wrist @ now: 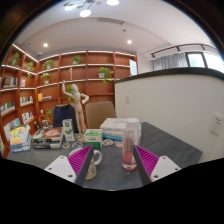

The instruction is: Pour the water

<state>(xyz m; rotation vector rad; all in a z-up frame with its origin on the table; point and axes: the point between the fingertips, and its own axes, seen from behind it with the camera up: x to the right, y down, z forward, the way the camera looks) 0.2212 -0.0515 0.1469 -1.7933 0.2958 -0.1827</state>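
My gripper (112, 166) is open, its magenta pads spread wide over a grey table (112, 178). A white mug (92, 161) with a handle stands between the fingers, close against the left pad (78, 160). A clear plastic bottle (130, 143) with a pinkish base stands upright just ahead of the right pad (147, 160), with a gap beside it. Neither finger presses on anything.
Beyond the mug and bottle lie a green-and-white box (93, 137) and a white box (115, 128). Small items and a colourful book (18, 138) crowd the table's far left. A white partition wall (175, 105) rises at the right; wooden shelves (85, 75) stand behind.
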